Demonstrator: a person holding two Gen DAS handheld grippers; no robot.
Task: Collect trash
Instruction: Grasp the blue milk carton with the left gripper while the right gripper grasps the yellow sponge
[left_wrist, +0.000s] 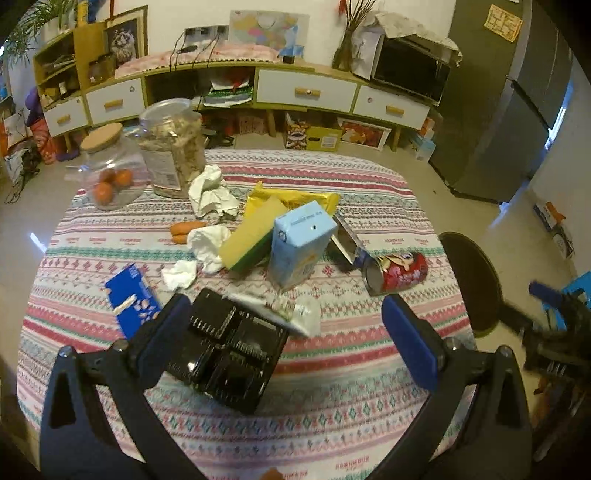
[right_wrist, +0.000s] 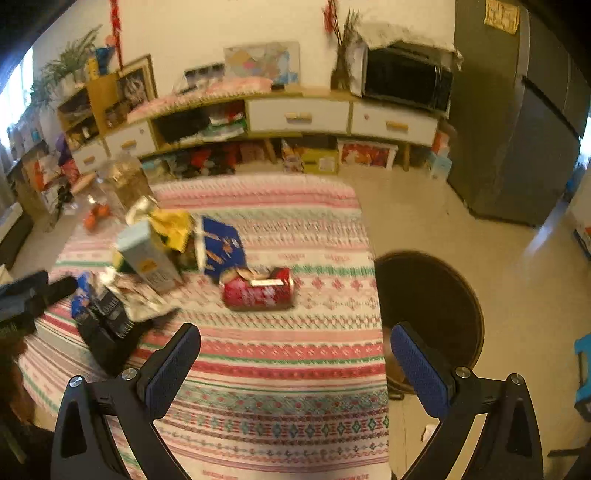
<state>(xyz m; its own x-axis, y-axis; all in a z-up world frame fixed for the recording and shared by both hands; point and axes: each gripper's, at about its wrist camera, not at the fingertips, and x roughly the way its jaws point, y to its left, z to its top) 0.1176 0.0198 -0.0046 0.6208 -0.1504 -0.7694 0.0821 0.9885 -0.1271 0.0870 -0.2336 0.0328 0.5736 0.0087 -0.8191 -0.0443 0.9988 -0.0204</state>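
Here, the left gripper (left_wrist: 286, 325) hangs with jaws wide apart and empty over a black tray (left_wrist: 225, 354) on the counter (left_wrist: 332, 424). The right gripper (right_wrist: 295, 363) is likewise spread and empty. Beyond lie crumpled tissues (left_wrist: 212, 192), a blue carton (left_wrist: 299, 243) and a red can (right_wrist: 258, 291).

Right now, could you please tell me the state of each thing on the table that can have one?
Left gripper: open, empty.
Right gripper: open, empty.
Black tray: on the cloth, a wrapper across its far corner.
Blue carton: standing, tilted.
Red can: on its side.
Cork jar: lidded, oranges inside.
Big jar: upright, filled.
Tissues: crumpled.
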